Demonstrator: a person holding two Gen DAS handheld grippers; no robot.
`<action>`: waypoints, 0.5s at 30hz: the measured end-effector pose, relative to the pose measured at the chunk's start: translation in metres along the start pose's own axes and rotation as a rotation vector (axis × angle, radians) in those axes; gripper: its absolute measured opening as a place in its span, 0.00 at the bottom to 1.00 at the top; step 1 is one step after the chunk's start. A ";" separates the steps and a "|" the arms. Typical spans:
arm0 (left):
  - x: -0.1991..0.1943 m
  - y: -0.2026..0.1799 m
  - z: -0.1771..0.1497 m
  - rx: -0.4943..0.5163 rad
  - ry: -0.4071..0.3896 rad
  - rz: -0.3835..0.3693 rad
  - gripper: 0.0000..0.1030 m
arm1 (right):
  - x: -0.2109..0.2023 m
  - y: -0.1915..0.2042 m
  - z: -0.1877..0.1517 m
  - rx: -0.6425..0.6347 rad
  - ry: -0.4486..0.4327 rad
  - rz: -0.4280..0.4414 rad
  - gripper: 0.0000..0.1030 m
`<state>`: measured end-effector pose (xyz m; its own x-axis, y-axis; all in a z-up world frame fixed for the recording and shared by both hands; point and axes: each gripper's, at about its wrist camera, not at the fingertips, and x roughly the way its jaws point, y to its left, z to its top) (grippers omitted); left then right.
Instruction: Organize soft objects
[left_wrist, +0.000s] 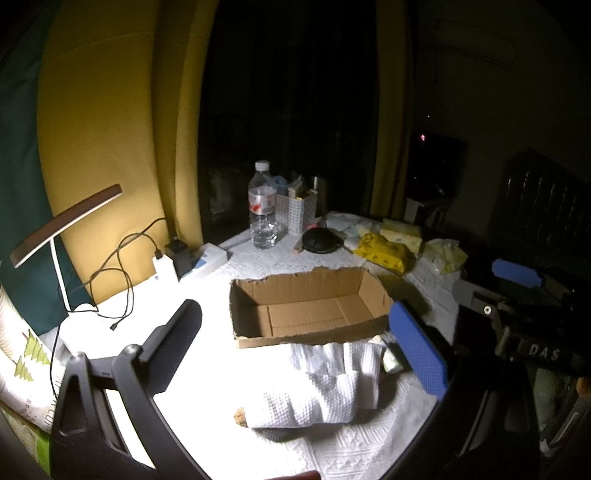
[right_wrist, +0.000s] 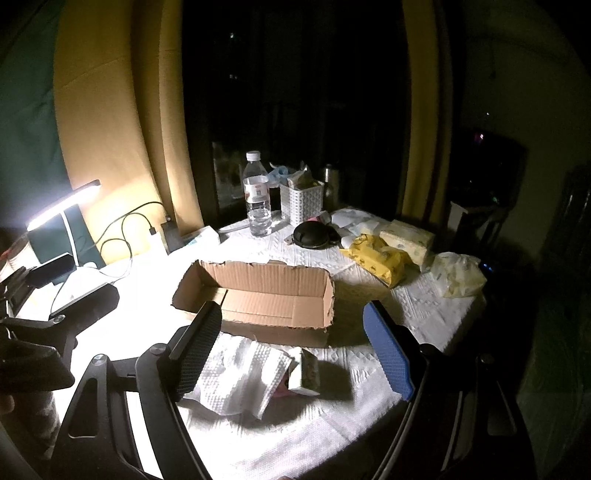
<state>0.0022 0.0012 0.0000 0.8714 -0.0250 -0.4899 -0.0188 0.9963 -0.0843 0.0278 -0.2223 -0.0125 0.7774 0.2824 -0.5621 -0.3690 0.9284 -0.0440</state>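
A white waffle-textured cloth (left_wrist: 328, 384) lies crumpled on the white tablecloth, just in front of an open empty cardboard box (left_wrist: 306, 302). A small pale packet (right_wrist: 304, 371) lies against the cloth's right side. My left gripper (left_wrist: 306, 347) is open and empty, its fingers wide on either side of the cloth, above it. My right gripper (right_wrist: 291, 350) is open and empty, hovering over the same cloth (right_wrist: 240, 376) and in front of the box (right_wrist: 258, 295). Soft tissue packs, one yellow (right_wrist: 376, 256), lie at the back right.
A lit desk lamp (right_wrist: 62, 206) with cables and chargers (left_wrist: 173, 254) stands at the left. A water bottle (left_wrist: 263, 206), a white basket (right_wrist: 301, 201) and a black round case (right_wrist: 312, 236) stand behind the box. The table edge falls into darkness at the right.
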 end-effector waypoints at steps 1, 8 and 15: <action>0.000 0.000 0.000 -0.001 0.000 -0.001 0.99 | 0.000 0.000 0.000 0.001 0.000 0.001 0.80; 0.001 0.000 0.001 -0.004 -0.005 -0.002 0.99 | 0.001 0.001 0.000 -0.004 0.001 0.003 0.80; 0.002 0.000 0.001 -0.004 -0.005 -0.003 0.99 | 0.000 0.001 0.001 -0.003 0.003 0.005 0.80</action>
<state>0.0044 0.0009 0.0001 0.8737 -0.0273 -0.4857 -0.0187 0.9958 -0.0895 0.0281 -0.2208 -0.0119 0.7744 0.2860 -0.5643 -0.3740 0.9264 -0.0437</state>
